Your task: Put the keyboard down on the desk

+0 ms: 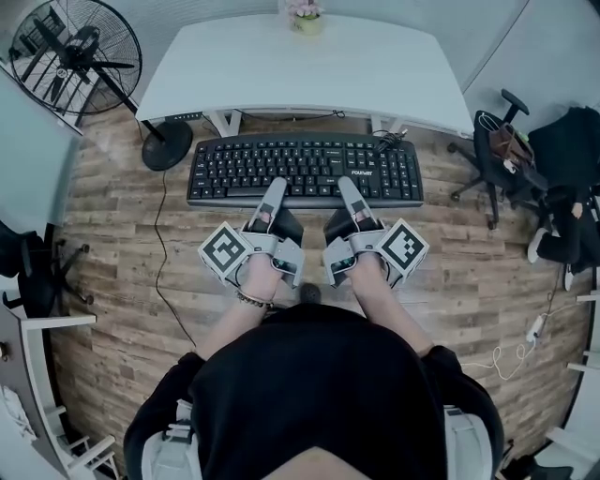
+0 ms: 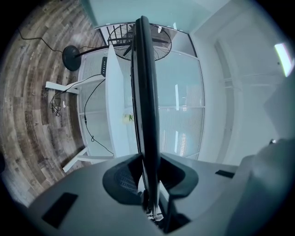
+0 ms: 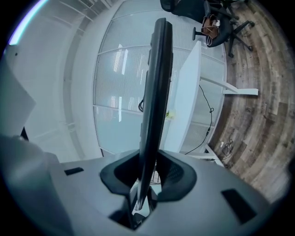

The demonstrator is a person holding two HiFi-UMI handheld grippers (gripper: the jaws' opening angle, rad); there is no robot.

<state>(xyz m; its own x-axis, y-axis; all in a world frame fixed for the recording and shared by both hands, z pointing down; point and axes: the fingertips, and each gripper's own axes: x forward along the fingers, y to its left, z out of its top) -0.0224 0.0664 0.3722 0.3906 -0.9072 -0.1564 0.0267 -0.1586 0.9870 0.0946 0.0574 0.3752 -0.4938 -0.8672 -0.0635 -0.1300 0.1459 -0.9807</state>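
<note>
A black keyboard (image 1: 305,169) hangs level in the air, just in front of the white desk (image 1: 300,70) and above the wooden floor. My left gripper (image 1: 274,192) is shut on its near edge left of the middle. My right gripper (image 1: 349,192) is shut on the same edge right of the middle. In the left gripper view the keyboard (image 2: 145,92) shows edge-on, pinched between the jaws of the left gripper (image 2: 148,179), with the desk (image 2: 115,101) beyond. In the right gripper view the right gripper (image 3: 148,177) clamps the keyboard (image 3: 156,92) the same way, the desk (image 3: 184,101) behind it.
A small flower pot (image 1: 306,17) stands at the desk's far edge. A pedestal fan (image 1: 75,56) stands to the left of the desk, its cable (image 1: 161,234) trailing over the floor. An office chair (image 1: 502,141) is at the right, another dark chair (image 1: 28,272) at the left.
</note>
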